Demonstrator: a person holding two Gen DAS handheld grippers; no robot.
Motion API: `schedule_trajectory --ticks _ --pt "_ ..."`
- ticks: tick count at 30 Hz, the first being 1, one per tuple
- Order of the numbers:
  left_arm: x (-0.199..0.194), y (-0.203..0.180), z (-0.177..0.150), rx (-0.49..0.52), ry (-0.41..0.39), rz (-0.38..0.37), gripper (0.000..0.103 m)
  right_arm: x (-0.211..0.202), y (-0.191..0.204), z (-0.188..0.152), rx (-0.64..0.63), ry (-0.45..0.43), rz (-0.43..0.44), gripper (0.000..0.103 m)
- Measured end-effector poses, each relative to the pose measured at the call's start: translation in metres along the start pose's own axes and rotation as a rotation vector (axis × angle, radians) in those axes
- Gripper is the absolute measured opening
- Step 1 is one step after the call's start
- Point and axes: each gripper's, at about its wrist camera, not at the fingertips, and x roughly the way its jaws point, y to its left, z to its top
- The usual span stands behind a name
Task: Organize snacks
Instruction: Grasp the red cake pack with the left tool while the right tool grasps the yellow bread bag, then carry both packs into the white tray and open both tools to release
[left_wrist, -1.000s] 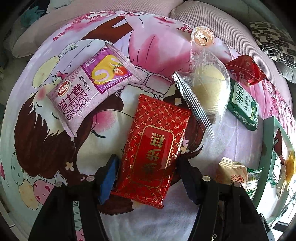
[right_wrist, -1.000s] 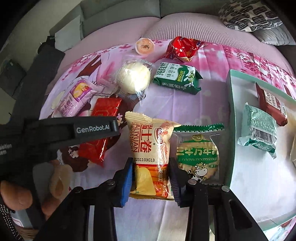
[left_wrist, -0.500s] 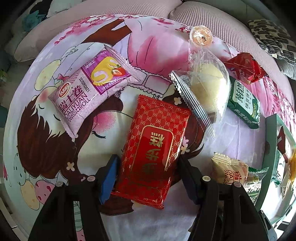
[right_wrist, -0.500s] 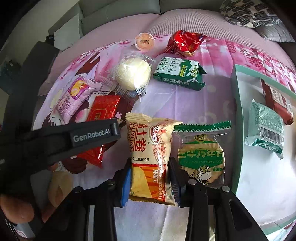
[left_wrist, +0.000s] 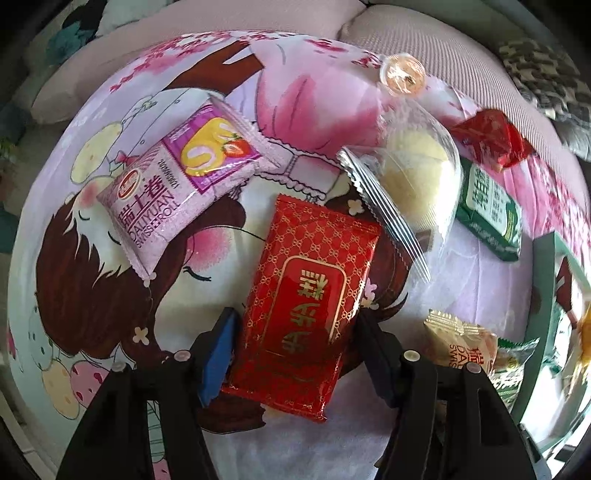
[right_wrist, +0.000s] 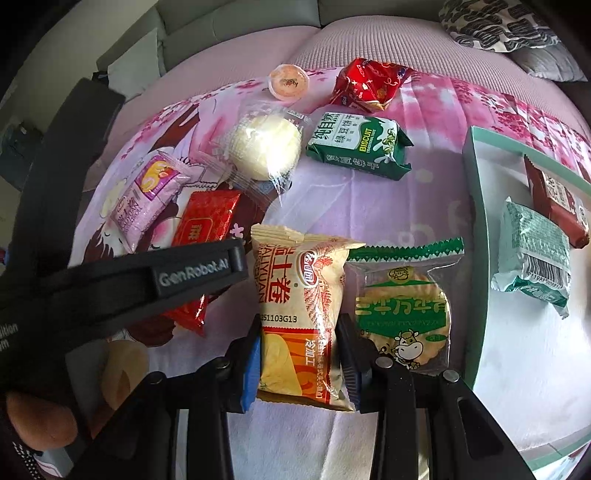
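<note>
My left gripper (left_wrist: 295, 354) is shut on a red foil snack pack (left_wrist: 306, 299), its pads against both long edges; the pack also shows in the right wrist view (right_wrist: 207, 229). My right gripper (right_wrist: 301, 363) is shut on a beige Swiss roll pack (right_wrist: 301, 314), held just above the printed cloth (right_wrist: 369, 206). The same pack shows at the left wrist view's right edge (left_wrist: 458, 343). A green-edged tray (right_wrist: 476, 229) lies to the right.
On the cloth lie a pink Swiss roll pack (left_wrist: 177, 195), a clear-wrapped bun (right_wrist: 264, 146), a green biscuit pack (right_wrist: 358, 147), a red candy bag (right_wrist: 369, 85), a jelly cup (right_wrist: 288, 82) and a round cracker pack (right_wrist: 402, 306). The tray holds a green pack (right_wrist: 535, 254) and a brown bar (right_wrist: 557, 206).
The beige pack has lifted a little in my right gripper and the view has drawn back. My left gripper stays shut on the red pack, shifted slightly.
</note>
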Motion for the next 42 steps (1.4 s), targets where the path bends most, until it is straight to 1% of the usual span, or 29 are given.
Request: schedule_trajectory --ticks 7,13,16,22,23,32,37,42 --pt "-0.002 0.005 0.004 -0.02 -0.001 -0.014 0.051 -0.004 -0.007 0.0 0.023 -0.006 0.017 0.039" --pt "-0.003 0.016 0.004 -0.048 0.01 -0.056 0.05 -0.014 -0.01 -0.001 0.032 -0.025 0.023 0.039" --pt "-0.005 0.022 0.004 -0.061 0.021 -0.099 0.05 -0.022 -0.012 0.0 0.045 -0.041 0.033 0.039" --pt "-0.016 0.024 -0.005 -0.074 0.028 -0.171 0.048 -0.047 -0.014 0.0 0.052 -0.1 0.059 0.038" --pt "-0.02 0.026 -0.006 -0.078 0.025 -0.186 0.047 -0.051 -0.015 0.0 0.055 -0.109 0.062 0.038" --pt "-0.057 0.026 -0.021 -0.076 -0.06 -0.225 0.045 -0.082 -0.032 0.0 0.118 -0.175 0.054 0.038" --pt "-0.075 0.021 -0.029 -0.044 -0.097 -0.254 0.045 -0.093 -0.05 0.001 0.172 -0.198 0.032 0.038" --pt "-0.085 0.004 -0.035 -0.003 -0.127 -0.247 0.045 -0.105 -0.072 -0.001 0.23 -0.23 0.006 0.039"
